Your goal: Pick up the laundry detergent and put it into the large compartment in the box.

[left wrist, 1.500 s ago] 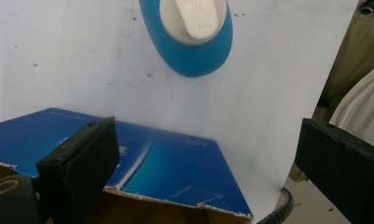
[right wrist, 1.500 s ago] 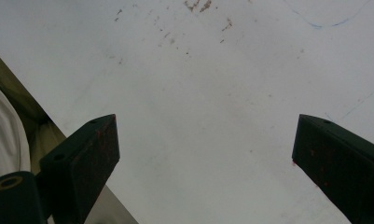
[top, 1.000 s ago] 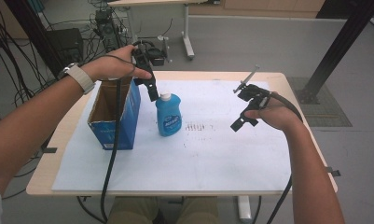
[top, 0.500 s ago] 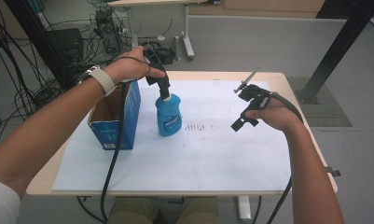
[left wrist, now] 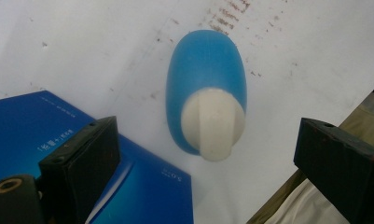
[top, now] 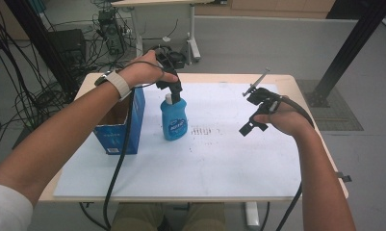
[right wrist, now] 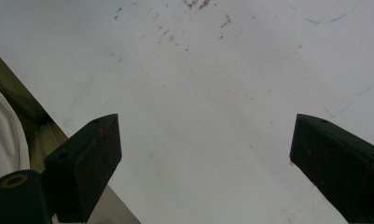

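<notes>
Nearest, over bare white table sheet: right gripper, jaws spread wide, holding nothing, well apart from the bottle. Farther in, upright on the sheet just beside the open blue cardboard box: blue bottle with white cap. Directly above that cap: left gripper, jaws wide, either side of it, not touching.

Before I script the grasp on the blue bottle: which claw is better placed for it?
Left. The left claw hangs open directly above the blue bottle, its white cap between the jaws. The right claw is open over bare white sheet, well aside.
</notes>
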Demonstrator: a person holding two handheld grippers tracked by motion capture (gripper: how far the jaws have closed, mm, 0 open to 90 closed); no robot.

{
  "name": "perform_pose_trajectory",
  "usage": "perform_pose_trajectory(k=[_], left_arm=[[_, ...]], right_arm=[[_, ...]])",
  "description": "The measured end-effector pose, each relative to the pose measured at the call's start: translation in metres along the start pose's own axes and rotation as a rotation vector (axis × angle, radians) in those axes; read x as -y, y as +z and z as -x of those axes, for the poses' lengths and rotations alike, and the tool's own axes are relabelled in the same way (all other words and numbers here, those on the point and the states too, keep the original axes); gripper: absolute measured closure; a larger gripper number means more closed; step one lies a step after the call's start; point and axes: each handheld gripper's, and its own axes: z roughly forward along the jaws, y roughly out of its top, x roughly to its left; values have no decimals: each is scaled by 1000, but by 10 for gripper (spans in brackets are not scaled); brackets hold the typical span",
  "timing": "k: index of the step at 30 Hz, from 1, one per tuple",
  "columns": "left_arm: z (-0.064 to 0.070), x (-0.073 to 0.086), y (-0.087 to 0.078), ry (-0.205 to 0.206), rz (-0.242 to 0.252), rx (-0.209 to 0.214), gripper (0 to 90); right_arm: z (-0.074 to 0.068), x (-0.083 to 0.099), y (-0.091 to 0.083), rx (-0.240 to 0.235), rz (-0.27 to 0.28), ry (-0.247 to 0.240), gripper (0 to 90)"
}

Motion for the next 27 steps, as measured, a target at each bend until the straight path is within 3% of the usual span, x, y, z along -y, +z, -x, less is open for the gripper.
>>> perform_pose_trajectory(k=[9, 27], left_arm=[[3, -6, 7, -8, -8, -28, 78], [6, -11, 25, -11, -21, -20, 79]], right_arm=[[0, 2, 2, -6, 3, 4, 86], [1, 7, 3, -7, 8, 10, 86]])
